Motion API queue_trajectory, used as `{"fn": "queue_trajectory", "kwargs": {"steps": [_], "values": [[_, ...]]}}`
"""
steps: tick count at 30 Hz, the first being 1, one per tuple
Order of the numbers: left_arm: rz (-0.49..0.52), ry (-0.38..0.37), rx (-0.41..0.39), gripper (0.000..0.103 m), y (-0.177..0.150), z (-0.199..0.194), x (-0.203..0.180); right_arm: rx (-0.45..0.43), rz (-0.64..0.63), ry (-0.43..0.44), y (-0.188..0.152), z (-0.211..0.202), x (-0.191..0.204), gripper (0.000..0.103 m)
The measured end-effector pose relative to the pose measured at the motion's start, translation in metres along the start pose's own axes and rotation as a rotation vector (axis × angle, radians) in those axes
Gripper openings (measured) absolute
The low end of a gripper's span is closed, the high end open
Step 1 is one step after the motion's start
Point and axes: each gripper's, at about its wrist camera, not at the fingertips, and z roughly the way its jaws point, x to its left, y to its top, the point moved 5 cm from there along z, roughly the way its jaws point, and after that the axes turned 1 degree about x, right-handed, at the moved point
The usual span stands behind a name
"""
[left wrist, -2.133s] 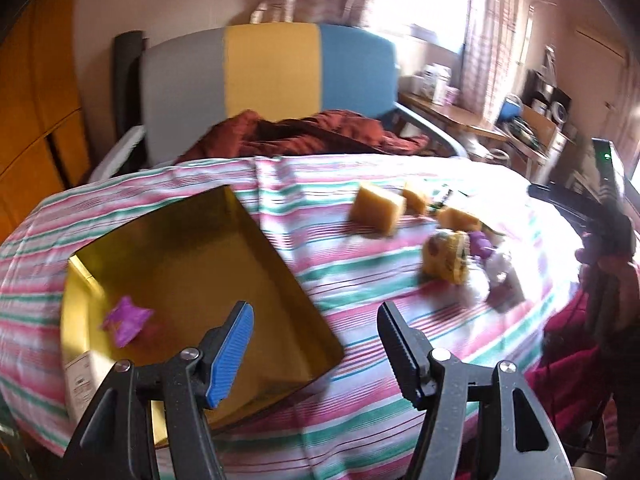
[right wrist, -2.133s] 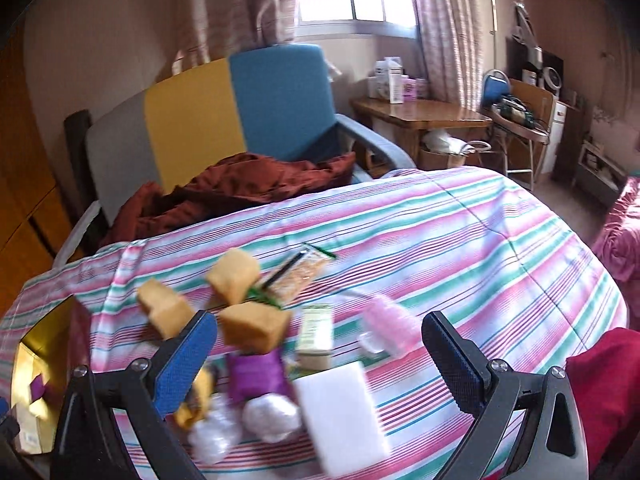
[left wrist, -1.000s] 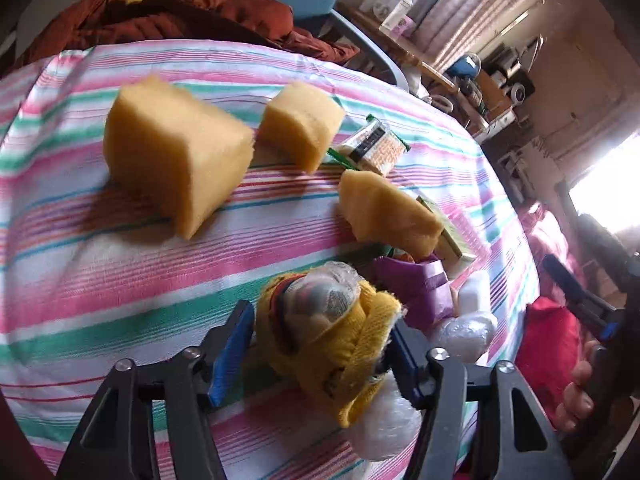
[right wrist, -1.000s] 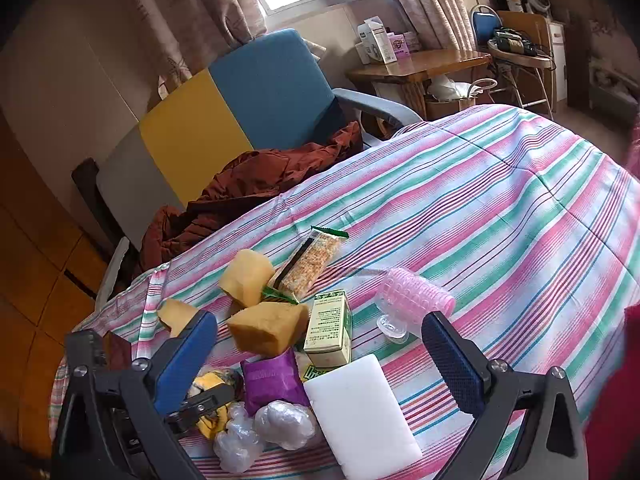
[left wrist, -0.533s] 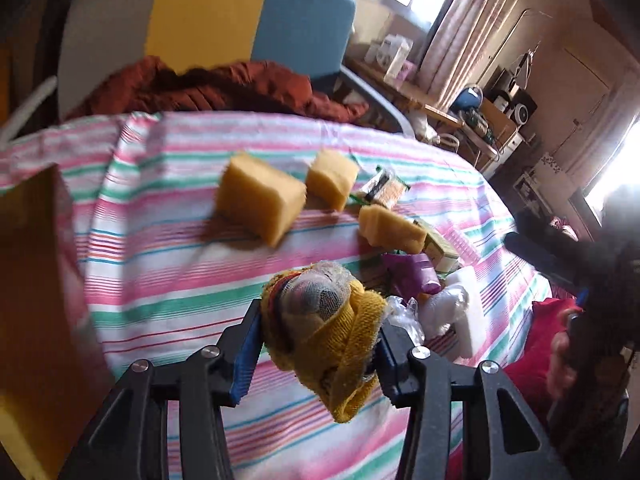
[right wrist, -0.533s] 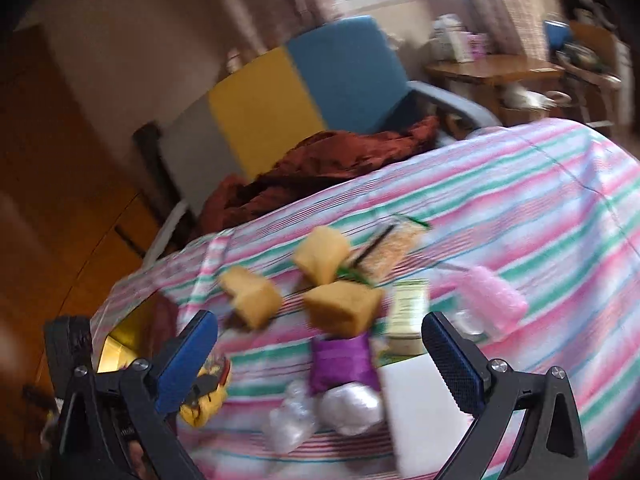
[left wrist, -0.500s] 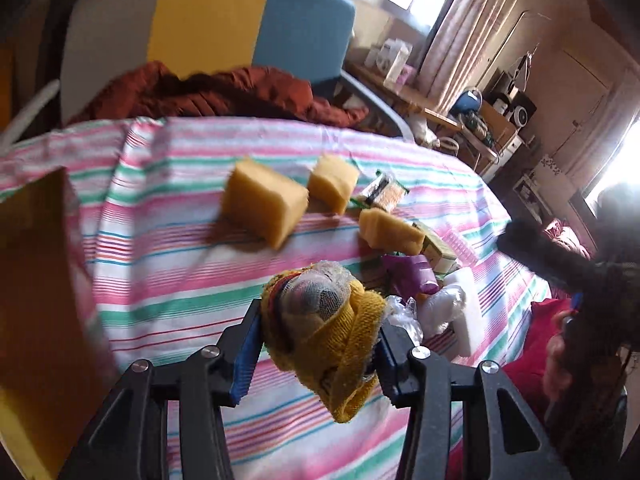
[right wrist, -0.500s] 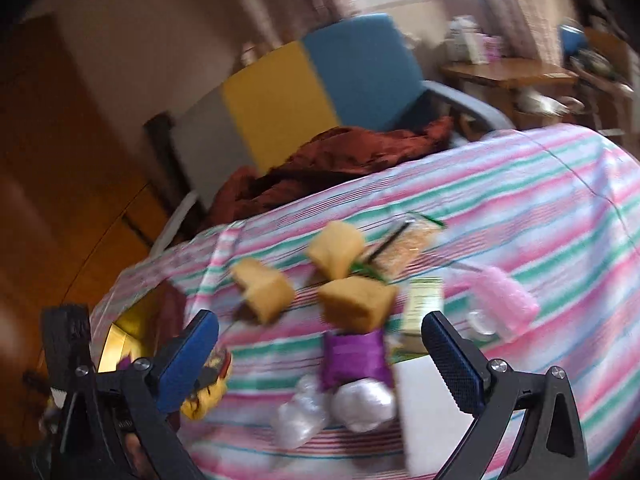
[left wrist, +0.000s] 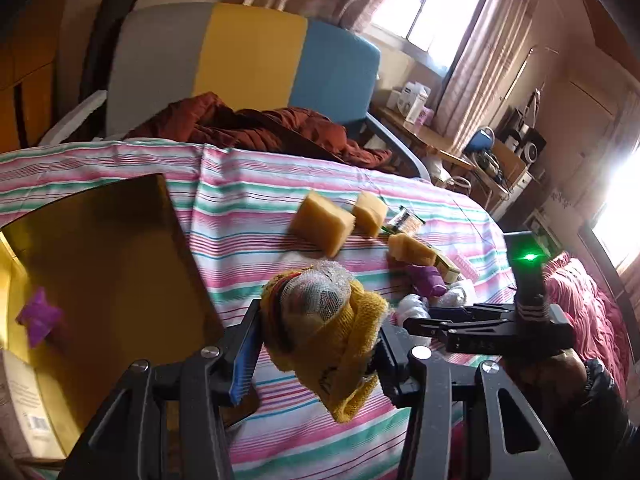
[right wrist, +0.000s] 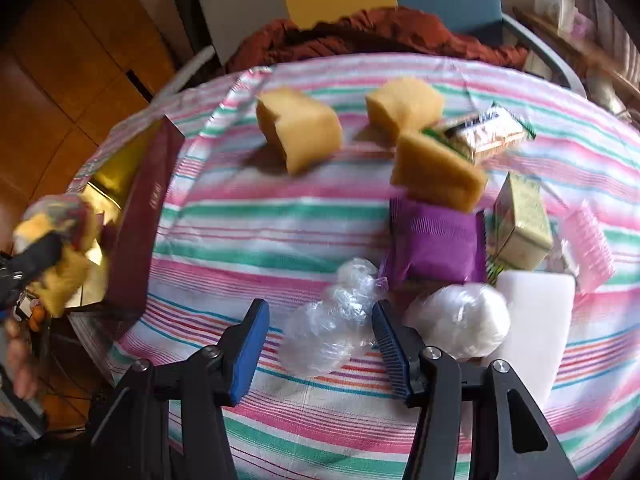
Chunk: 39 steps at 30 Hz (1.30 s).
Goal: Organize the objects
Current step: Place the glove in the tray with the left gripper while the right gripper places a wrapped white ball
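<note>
Left gripper (left wrist: 320, 344) is clamped on a lumpy yellow knit bundle (left wrist: 326, 328), held up beside the gold box (left wrist: 100, 264). Right gripper (right wrist: 316, 340) has just been closing around a crinkly clear plastic wad (right wrist: 328, 324), pads not quite touching it. 3 spongy yellow blocks (right wrist: 298, 132) sit behind on the striped cloth (right wrist: 248, 220), with a purple pouch (right wrist: 436, 246) crowding close.
</note>
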Motion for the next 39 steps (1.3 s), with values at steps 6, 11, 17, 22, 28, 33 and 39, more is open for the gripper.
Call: {"fn": "queue_trajectory", "kwargs": {"steps": [6,11,17,22,28,33,39], "values": [[-0.045,0.017,-0.031,0.050,-0.006,-0.021,0.025,0.048,0.010,-0.139,-0.006,0.018,-0.006,0.054],[-0.086,0.043,-0.032,0.050,-0.019,-0.033,0.048,0.024,-0.050,-0.189,-0.012,0.017,0.008,0.036],[-0.132,0.086,-0.061,0.050,-0.027,-0.050,0.077,-0.060,-0.127,-0.160,-0.009,-0.007,0.043,0.036],[-0.153,0.164,-0.098,0.050,-0.014,-0.063,0.108,-0.149,-0.203,-0.086,0.007,-0.030,0.099,0.036],[-0.191,0.296,-0.112,0.052,0.013,-0.071,0.162,-0.180,-0.324,0.031,0.033,-0.025,0.185,0.036],[-0.185,0.431,-0.134,0.059,0.039,-0.072,0.203,-0.157,-0.382,0.080,0.056,0.000,0.244,0.036],[-0.207,0.496,-0.184,0.079,0.049,-0.093,0.222,-0.170,-0.423,0.082,0.073,0.022,0.293,0.060]]}}
